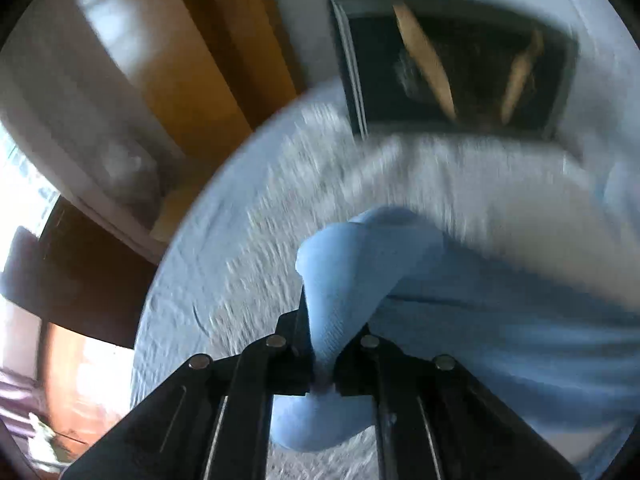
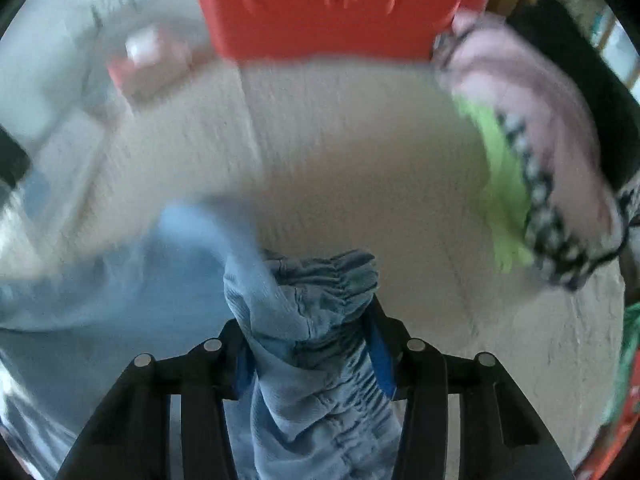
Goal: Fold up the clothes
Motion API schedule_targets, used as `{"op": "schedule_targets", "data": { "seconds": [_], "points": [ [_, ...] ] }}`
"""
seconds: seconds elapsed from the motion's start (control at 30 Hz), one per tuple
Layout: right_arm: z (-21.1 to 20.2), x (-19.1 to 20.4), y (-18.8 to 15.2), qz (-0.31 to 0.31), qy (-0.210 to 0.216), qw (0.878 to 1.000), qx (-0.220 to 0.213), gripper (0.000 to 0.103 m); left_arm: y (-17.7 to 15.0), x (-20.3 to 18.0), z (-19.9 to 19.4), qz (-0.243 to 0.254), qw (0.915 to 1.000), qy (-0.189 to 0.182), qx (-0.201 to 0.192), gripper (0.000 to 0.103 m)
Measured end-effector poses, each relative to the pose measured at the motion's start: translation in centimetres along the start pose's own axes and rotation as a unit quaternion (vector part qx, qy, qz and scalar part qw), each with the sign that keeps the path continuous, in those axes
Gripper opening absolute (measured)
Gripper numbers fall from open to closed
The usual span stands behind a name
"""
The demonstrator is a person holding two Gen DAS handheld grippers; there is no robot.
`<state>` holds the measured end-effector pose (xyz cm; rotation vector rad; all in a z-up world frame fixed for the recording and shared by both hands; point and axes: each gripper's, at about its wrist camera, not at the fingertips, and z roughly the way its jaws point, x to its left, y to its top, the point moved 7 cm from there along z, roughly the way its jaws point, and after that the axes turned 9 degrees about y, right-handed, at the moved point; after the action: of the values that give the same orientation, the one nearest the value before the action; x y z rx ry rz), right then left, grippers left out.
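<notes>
A light blue garment (image 1: 460, 320) hangs stretched over the white textured bedcover (image 1: 248, 240), held by both grippers. My left gripper (image 1: 324, 364) is shut on a bunched corner of the blue fabric, which bulges above and below its fingers. In the right wrist view my right gripper (image 2: 312, 344) is shut on the gathered elastic band of the same blue garment (image 2: 316, 320), and the cloth trails off to the left (image 2: 120, 280). Both views are blurred by motion.
A dark framed picture (image 1: 452, 64) lies on the bed ahead of the left gripper. A red crate (image 2: 336, 4) stands at the far side of the cover (image 2: 360, 160). A pile of pink, green and checked clothes (image 2: 540, 160) lies at the right.
</notes>
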<state>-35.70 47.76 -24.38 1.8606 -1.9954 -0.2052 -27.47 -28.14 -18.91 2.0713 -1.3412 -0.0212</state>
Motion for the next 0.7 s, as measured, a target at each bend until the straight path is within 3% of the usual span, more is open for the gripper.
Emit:
{"op": "schedule_targets", "data": {
  "seconds": [0.03,0.1,0.17,0.23,0.3,0.33,0.43,0.7],
  "points": [
    [-0.5,0.1,0.7,0.003,0.005,1.000,-0.010,0.046,0.9,-0.1,-0.6,-0.007,0.9999,-0.005,-0.010,0.011],
    [-0.6,0.3,2.0,-0.002,0.000,1.000,-0.020,0.047,1.2,-1.8,-0.2,0.019,0.9987,-0.044,0.016,0.032],
    [0.0,0.3,2.7,0.004,0.000,1.000,-0.019,0.062,0.7,-2.8,0.5,0.018,0.9928,-0.097,0.068,0.045],
    [-0.1,0.0,2.5,0.018,0.006,1.000,-0.018,0.068,0.7,-2.1,-0.1,-0.007,0.9893,-0.126,0.072,0.054],
    [-0.8,-0.4,2.1,0.028,0.015,0.999,-0.026,0.073,0.9,-0.6,-0.6,-0.022,0.9891,-0.130,0.066,0.077],
    [-1.3,-0.9,1.7,0.035,0.016,0.999,-0.028,0.077,1.1,0.3,-0.5,-0.031,0.9894,-0.126,0.064,0.079],
    [-2.2,-2.7,0.8,0.053,0.017,0.998,-0.020,0.078,0.2,0.7,0.9,-0.044,0.9873,-0.129,0.082,0.079],
    [-1.2,-5.3,-5.8,0.099,0.030,0.993,0.048,0.080,-3.4,-0.5,5.7,-0.062,0.9752,-0.147,0.154,0.079]
  ]
}}
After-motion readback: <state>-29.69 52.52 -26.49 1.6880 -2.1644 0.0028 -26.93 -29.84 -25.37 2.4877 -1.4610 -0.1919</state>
